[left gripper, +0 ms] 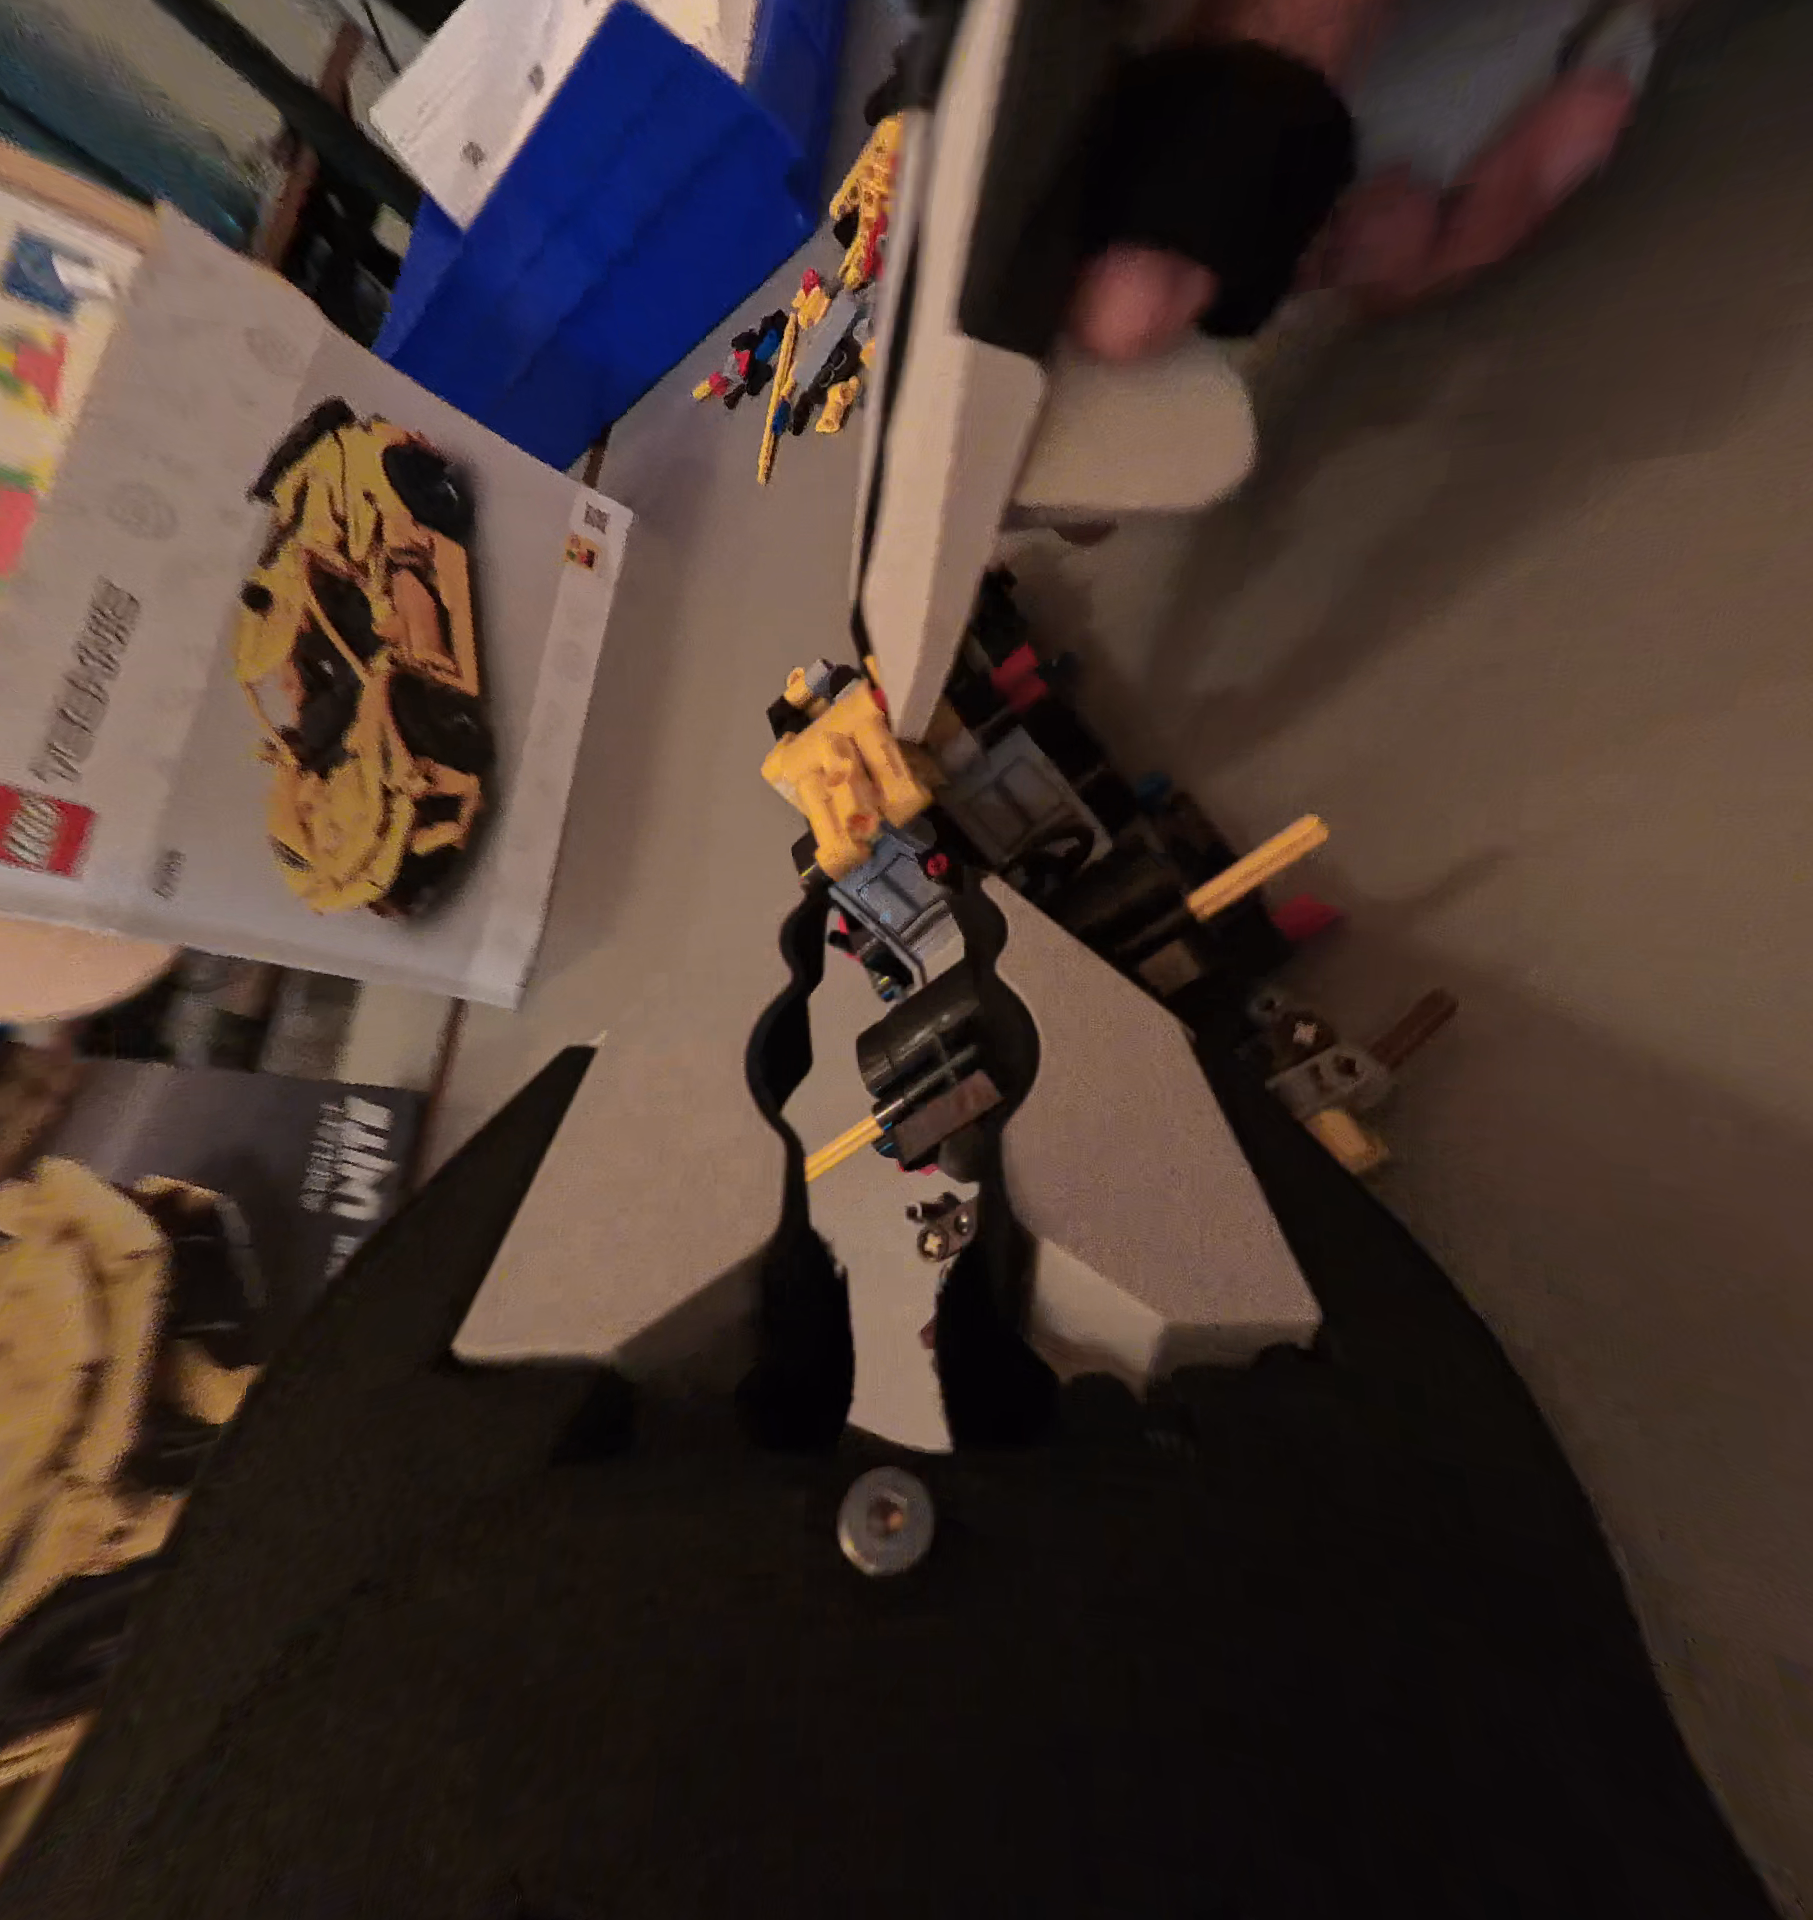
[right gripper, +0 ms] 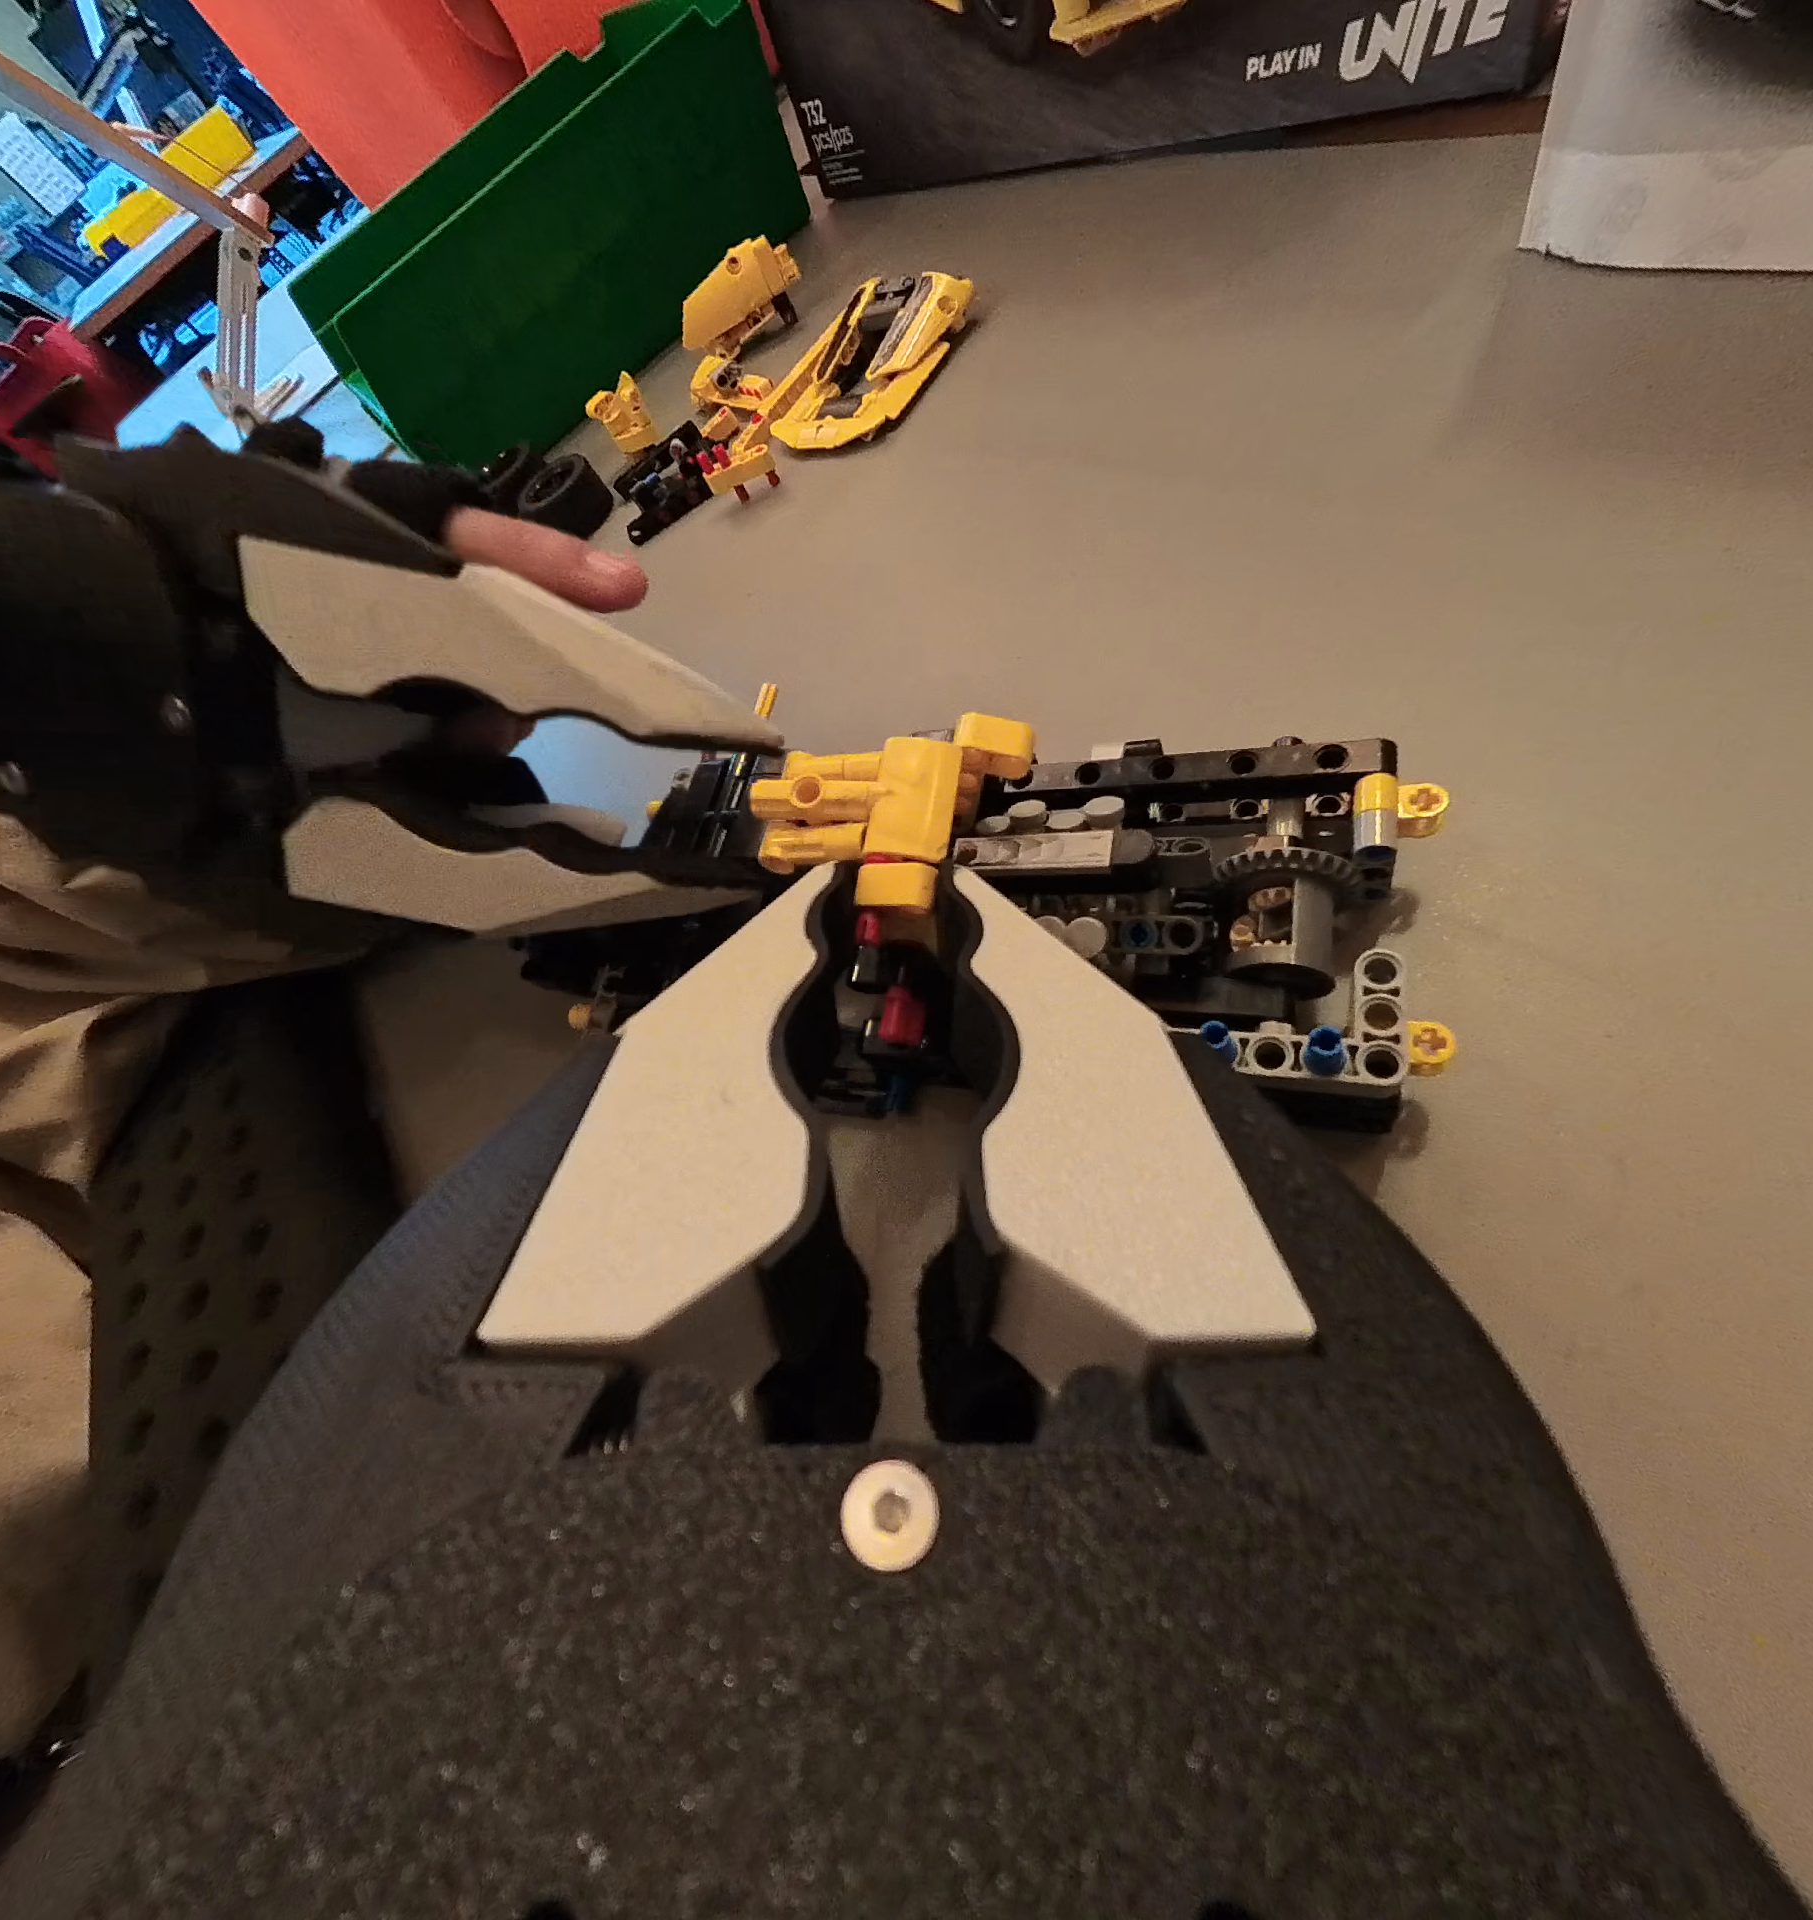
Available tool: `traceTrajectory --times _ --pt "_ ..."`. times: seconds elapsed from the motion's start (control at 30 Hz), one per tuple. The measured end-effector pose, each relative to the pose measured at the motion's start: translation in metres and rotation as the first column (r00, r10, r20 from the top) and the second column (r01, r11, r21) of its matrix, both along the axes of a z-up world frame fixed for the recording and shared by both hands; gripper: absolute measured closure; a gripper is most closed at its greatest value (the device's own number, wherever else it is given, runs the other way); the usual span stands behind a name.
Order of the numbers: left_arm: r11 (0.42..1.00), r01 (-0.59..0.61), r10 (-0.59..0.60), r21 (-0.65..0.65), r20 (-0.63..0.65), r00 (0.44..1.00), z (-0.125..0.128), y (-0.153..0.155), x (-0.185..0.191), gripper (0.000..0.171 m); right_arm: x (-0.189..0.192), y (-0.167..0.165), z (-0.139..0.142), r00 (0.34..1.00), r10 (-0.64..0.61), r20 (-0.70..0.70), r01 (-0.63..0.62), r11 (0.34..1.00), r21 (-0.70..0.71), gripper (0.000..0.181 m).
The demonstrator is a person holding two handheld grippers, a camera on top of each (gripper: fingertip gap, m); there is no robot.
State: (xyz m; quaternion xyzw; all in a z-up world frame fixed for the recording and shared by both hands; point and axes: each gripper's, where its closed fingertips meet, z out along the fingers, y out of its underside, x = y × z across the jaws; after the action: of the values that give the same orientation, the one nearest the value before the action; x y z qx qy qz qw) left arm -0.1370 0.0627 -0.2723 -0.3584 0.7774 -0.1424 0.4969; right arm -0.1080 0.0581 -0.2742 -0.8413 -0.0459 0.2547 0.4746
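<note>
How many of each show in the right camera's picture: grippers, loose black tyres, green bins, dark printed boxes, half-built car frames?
Grippers: 2 (right gripper, left gripper)
Loose black tyres: 2
Green bin: 1
Dark printed box: 1
Half-built car frame: 1
Total: 7

A grey bench carries a black and grey brick chassis lying flat near the front. Farther back sit loose yellow body panels, two black tyres and a green box. A dark product box stands at the far edge, and a booklet showing a yellow car lies on the bench too.
</note>
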Motion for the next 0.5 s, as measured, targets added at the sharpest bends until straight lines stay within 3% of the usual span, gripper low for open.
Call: traceTrajectory --times 0.07,0.17,0.23,0.4,0.5 --pt "0.975 0.033 -0.045 0.221 0.049 0.998 0.006 0.003 0.001 0.145 0.000 0.000 0.000 1.000 0.003 -0.001 -0.003 1.000 0.000 0.167" --pt "0.853 0.051 -0.114 0.520 0.090 0.989 0.014 0.011 0.006 0.146 0.000 0.000 0.000 1.000 0.004 -0.008 -0.004 1.000 0.000 0.167" --pt "0.821 0.083 -0.148 0.565 0.069 0.987 0.011 0.010 0.011 0.144 0.000 0.000 0.000 1.000 0.004 -0.003 -0.004 1.000 0.002 0.167" --pt "0.814 0.171 -0.233 0.555 0.043 0.971 0.010 0.000 0.016 0.144 0.000 0.001 0.000 1.000 0.005 -0.018 -0.005 1.000 0.000 0.167" --pt "0.776 0.234 -0.304 0.586 0.021 0.953 0.006 -0.006 0.017 0.154 0.000 0.001 0.000 1.000 0.007 -0.015 -0.007 1.000 0.000 0.167"
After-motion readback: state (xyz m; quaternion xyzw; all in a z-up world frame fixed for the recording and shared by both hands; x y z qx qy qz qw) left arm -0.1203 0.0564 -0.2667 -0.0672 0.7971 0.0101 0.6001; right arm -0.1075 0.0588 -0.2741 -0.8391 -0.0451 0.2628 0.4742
